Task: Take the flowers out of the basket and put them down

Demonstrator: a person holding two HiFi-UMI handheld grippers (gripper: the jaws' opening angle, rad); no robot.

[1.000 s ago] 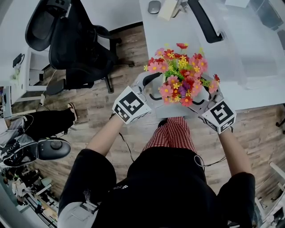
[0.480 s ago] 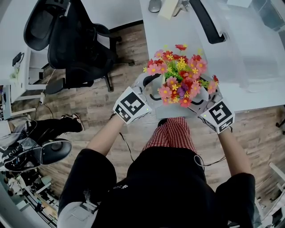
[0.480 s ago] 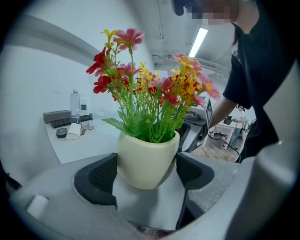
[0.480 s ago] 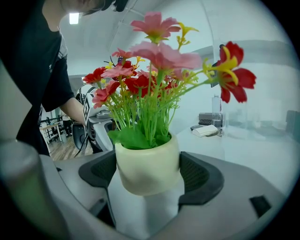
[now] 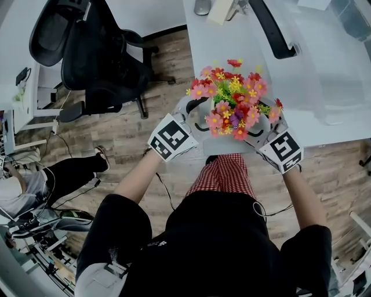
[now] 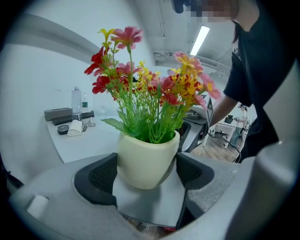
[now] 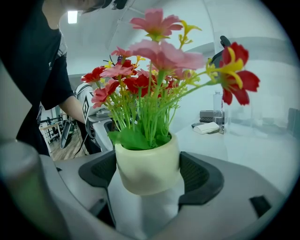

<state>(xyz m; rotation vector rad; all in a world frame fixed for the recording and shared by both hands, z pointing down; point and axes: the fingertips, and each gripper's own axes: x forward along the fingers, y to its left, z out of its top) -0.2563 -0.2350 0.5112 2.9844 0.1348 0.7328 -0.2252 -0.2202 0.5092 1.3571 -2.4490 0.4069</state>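
Observation:
A bunch of red, pink and yellow flowers (image 5: 232, 96) stands in a cream pot (image 6: 146, 161) at the near edge of a white table (image 5: 232, 40). From the left, my left gripper (image 5: 200, 115) has the pot between its black pads (image 6: 98, 176), and both pads touch its sides. My right gripper (image 5: 264, 125) holds the same pot (image 7: 147, 166) from the right, pads (image 7: 199, 178) against it. In the head view the blooms hide the pot. Whether its base rests on the table I cannot tell. No basket is in view.
A black office chair (image 5: 98, 58) stands on the wood floor to the left. On the table's far side lie a mouse (image 5: 201, 7), a keyboard (image 6: 65, 116) and a bottle (image 6: 76, 101). Another person (image 5: 64, 174) sits at the lower left.
Both grippers and the pot stay where they were. At the lower left the other person has shifted and the dark round chair base is gone from sight.

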